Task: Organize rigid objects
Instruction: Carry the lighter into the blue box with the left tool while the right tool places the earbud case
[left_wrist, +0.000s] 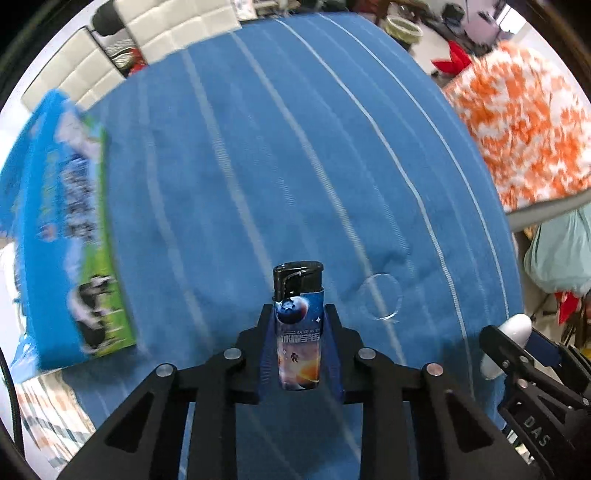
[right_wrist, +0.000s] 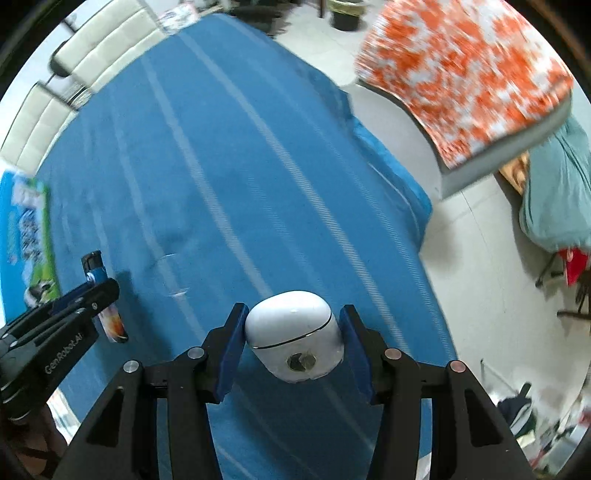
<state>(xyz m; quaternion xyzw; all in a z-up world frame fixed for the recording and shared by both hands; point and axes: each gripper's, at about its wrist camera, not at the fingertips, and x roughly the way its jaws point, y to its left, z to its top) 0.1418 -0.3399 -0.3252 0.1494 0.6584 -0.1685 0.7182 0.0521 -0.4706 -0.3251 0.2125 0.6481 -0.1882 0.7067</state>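
My left gripper (left_wrist: 298, 314) is shut on a lighter (left_wrist: 298, 325) with a black cap and a blue space-themed wrap, held upright above the blue striped cloth (left_wrist: 258, 166). The same lighter (right_wrist: 99, 280) and left gripper (right_wrist: 94, 291) show at the left of the right wrist view. My right gripper (right_wrist: 291, 321) is shut on a white earbud case (right_wrist: 293, 339), its lid seam and a round dark mark facing the camera. In the left wrist view the white case (left_wrist: 508, 339) and right gripper (left_wrist: 513, 347) appear at the lower right.
A blue and green milk carton box (left_wrist: 70, 236) lies at the cloth's left edge. A clear round disc (left_wrist: 380, 301) rests on the cloth just right of the lighter. White chairs (left_wrist: 155, 33) stand behind the table. An orange and white blanket (right_wrist: 465, 74) covers furniture at right.
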